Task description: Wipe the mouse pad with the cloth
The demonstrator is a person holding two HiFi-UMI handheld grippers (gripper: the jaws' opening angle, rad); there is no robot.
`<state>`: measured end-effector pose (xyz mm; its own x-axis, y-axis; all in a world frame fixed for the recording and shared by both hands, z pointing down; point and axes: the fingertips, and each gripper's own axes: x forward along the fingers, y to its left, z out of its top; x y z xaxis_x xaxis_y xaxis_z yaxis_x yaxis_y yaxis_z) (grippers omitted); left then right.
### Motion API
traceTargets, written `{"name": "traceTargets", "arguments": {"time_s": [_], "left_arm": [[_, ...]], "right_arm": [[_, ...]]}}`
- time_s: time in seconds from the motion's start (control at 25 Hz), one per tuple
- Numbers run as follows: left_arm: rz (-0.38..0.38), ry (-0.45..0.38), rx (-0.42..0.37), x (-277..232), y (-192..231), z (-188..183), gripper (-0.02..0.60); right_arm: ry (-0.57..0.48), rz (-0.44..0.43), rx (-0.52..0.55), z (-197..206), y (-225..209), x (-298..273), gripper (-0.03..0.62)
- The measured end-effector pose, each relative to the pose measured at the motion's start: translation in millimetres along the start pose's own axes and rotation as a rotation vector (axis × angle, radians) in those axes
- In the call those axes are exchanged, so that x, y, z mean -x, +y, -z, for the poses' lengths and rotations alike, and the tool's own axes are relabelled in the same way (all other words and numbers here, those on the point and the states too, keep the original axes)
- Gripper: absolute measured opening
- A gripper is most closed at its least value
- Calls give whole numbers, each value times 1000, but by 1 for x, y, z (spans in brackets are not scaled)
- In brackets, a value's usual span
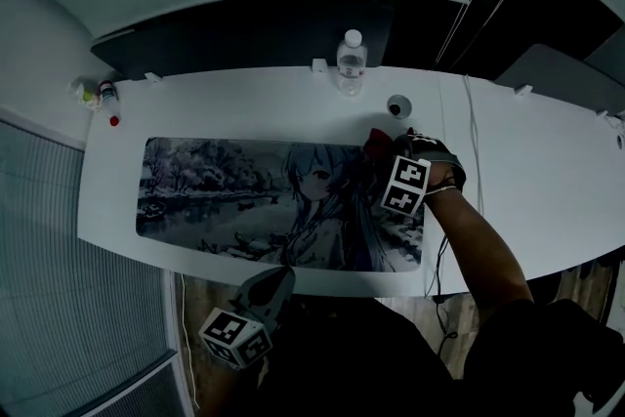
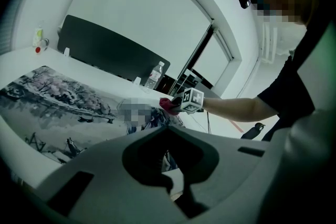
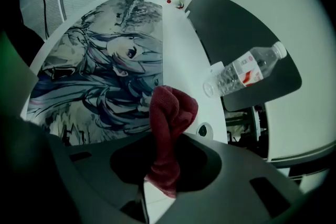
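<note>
The long mouse pad [image 1: 234,200] with an anime print lies across the white desk [image 1: 244,103]; it also shows as the mouse pad [image 3: 105,55] and the mouse pad [image 2: 58,97]. My right gripper [image 1: 385,147] is over the pad's far right corner, shut on a dark red cloth [image 1: 375,140]. The cloth [image 3: 170,113] sticks out bunched from the right gripper [image 3: 163,170], just above the pad's edge. The left gripper [image 1: 277,278] hangs below the desk's front edge, off the pad. Its jaws [image 2: 168,176] look shut with nothing between them. From there I see the cloth [image 2: 167,106] held far off.
A clear water bottle [image 1: 351,63] stands at the desk's back edge, with a round cable hole [image 1: 397,105] to its right. Small bottles [image 1: 98,95] sit at the back left corner. A dark screen panel [image 1: 244,39] runs behind the desk. A cable [image 1: 472,132] crosses the desk's right part.
</note>
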<state>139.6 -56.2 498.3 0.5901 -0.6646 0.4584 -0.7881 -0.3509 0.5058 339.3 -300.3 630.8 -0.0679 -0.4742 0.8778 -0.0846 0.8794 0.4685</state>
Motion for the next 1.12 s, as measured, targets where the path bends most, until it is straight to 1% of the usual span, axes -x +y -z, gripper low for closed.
{"name": "traceTargets", "arguments": {"time_s": [0.24,0.48,0.6,0.76,1.12], "left_arm": [[-22,-13,13,9,7,-1,6],[-65,-35,40,28,20,1,6],[-79,-44,51,37,27,3,6],[-78,-51,52,45,33,7,6],[-25,-47,31,63,41,0,6]], "right_arm": [[-25,0,74,-48,3,-6,111],[0,0,119,-75,4,-18,112],[24,4,143,-81,8,-19,111],[51,10,169,-82,17,-18,112],[81,-6,186,-87,54,1,111]]}}
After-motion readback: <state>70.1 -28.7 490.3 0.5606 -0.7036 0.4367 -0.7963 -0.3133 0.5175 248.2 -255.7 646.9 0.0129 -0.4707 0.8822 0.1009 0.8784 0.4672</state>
